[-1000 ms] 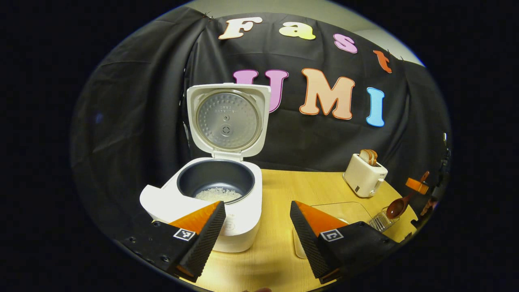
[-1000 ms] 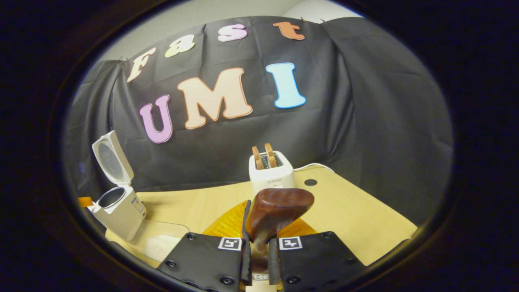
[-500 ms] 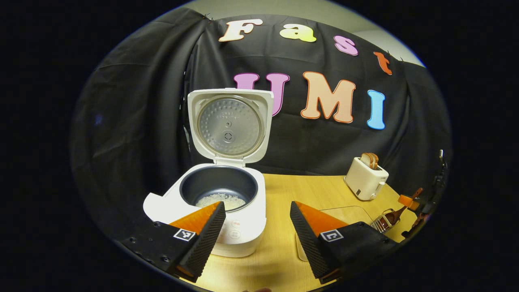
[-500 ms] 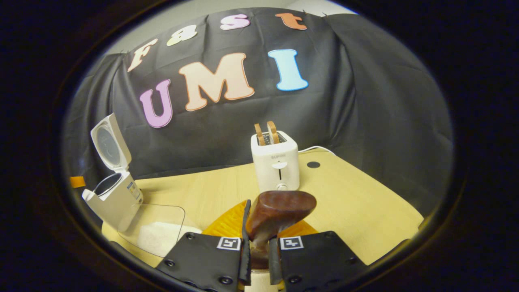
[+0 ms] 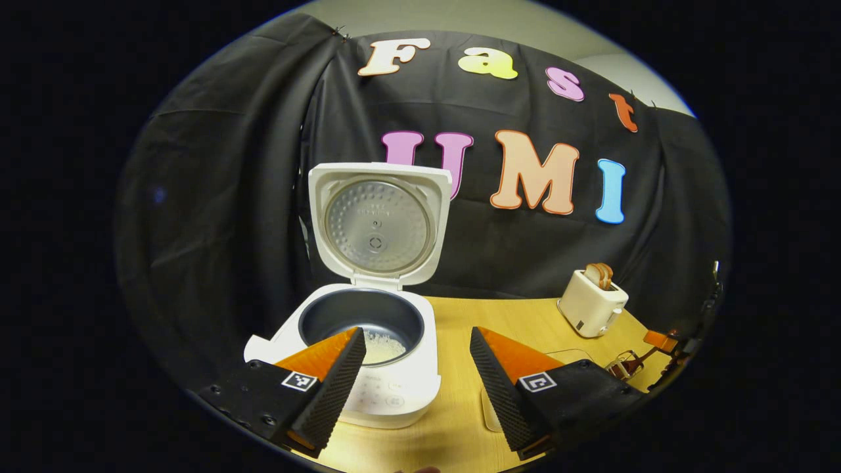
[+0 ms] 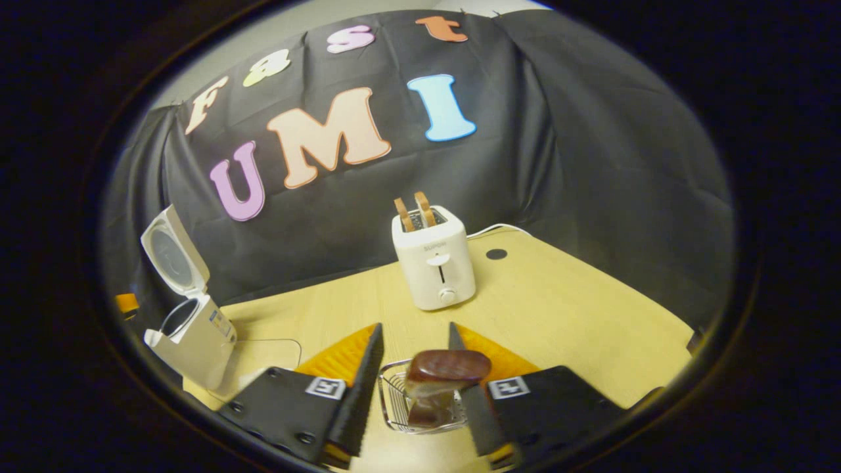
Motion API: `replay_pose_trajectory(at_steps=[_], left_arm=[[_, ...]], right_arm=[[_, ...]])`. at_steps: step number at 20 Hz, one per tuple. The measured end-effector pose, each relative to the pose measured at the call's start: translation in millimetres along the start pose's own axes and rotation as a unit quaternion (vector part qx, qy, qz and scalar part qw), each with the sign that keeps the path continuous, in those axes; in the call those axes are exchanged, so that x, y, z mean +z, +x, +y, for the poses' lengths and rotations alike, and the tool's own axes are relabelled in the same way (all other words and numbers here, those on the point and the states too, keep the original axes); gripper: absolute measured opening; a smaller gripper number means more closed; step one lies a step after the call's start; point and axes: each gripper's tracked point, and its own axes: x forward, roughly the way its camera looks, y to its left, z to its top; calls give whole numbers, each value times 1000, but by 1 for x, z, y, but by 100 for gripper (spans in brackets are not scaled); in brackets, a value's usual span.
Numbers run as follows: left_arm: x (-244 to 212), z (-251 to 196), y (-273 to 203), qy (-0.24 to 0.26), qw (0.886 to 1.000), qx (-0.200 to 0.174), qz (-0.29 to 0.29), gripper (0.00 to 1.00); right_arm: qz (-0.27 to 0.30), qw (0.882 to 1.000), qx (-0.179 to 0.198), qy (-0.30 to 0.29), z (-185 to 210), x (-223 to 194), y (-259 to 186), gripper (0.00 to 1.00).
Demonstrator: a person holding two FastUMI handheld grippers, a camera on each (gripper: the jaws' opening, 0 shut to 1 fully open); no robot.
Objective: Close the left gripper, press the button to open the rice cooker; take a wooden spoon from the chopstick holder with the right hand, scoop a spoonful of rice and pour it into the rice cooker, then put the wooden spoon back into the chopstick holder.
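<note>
The dark wooden spoon stands bowl-up in the wire chopstick holder. My right gripper is open, one finger on each side of the spoon and apart from it. The white rice cooker has its lid raised, with white rice in the dark pot. My left gripper hangs open just in front of the cooker, holding nothing. In the right gripper view the rice cooker sits at the far left. In the left gripper view the spoon and the right gripper show small at the right edge.
A white toaster holding two slices of bread stands behind the holder on the wooden table, its cord running back. A clear rice container lies between the cooker and the holder. The toaster sits back right in the left gripper view.
My right gripper lowered the spoon into the wire holder, opened and let it go. The left gripper stayed open and shifted slightly, so the cooker sits lower in its view.
</note>
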Motion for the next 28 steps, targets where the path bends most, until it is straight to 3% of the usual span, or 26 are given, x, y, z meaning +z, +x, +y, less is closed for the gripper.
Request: replay_pose_trajectory(at_steps=[2,3,9,13,21,28], left_arm=[[7,-2,2,-13,1000,-11,4,94],[12,-3,2,-22,1000,-17,4,94],[51,4,11,-40,998,-37,-10,94],[88,17,20,-49,997,-50,-20,94],[179,58,63,-12,997,-49,-59,93],[243,91,133,31,995,-20,-88,93]], right_arm=[[3,1000,-10,4,-9,3,-6,96],[-1,1000,-13,9,-11,7,-11,99],[-40,998,-46,-12,-28,44,-50,99],[-58,997,-46,-26,-22,62,-79,99],[-51,998,-22,-37,8,60,-127,99],[-52,997,-27,-53,28,57,-159,99]])
